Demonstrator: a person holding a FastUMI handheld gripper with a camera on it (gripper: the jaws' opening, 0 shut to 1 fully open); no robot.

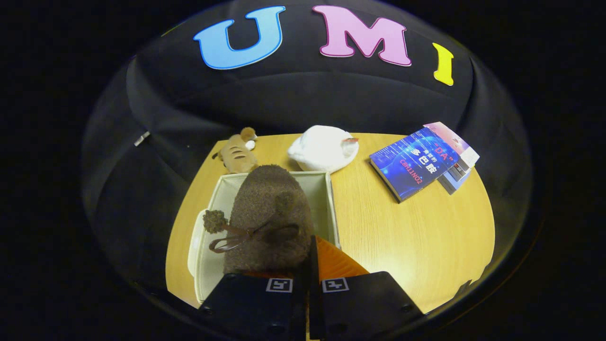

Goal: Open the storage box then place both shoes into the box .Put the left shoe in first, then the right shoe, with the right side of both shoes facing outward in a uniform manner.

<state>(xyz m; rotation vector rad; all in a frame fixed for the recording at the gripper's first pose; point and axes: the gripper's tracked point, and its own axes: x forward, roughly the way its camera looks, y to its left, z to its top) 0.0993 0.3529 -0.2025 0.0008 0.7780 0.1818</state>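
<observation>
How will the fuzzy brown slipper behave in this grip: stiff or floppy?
The gripper appears shut on the brown slipper over the storage box. Its plush upper probably compresses and sags. It looks light, unlikely to slip; the bow may snag.

A light wooden table (416, 227) stands against a black cloth wall (303, 104) that sags in soft folds; warm light falls across the tabletop, darkness all around

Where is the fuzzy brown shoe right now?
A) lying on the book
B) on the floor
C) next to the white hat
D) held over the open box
D: the hand-held gripper is shut on the fuzzy brown shoe, which hangs over the open storage box, apart from the book.
</observation>
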